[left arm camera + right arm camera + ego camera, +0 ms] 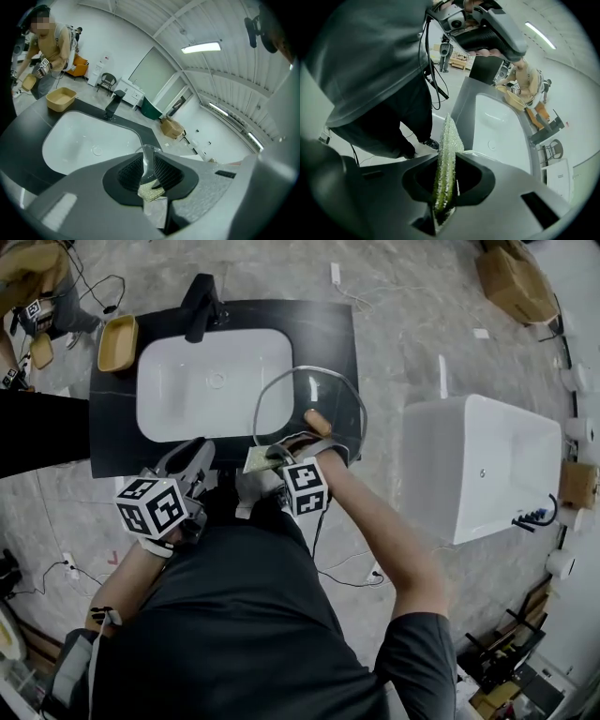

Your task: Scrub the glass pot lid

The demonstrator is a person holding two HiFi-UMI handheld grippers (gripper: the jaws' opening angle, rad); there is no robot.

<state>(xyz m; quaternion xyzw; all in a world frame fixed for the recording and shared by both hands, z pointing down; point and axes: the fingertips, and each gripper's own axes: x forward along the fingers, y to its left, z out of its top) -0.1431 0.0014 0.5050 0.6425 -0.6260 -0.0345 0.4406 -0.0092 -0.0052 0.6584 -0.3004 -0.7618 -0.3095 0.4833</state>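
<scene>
The round glass pot lid (309,395) with a wooden knob (318,421) is held tilted over the right end of the black counter (342,334), beside the white sink basin (211,381). My left gripper (199,461) is shut on the lid's rim; in the left gripper view the clear glass edge (146,159) runs between its ribbed pads (165,169). My right gripper (281,454) is shut on a green-yellow glittery sponge (260,458), which stands edge-on between its jaws (446,154). The sponge (151,191) lies against the lid's near edge.
A black faucet (202,306) stands behind the basin and a tan tub (118,343) sits at the counter's left end. A white tub-shaped unit (478,465) stands to the right, a cardboard box (514,282) farther back. Another person (47,44) works at far left. Cables lie on the floor.
</scene>
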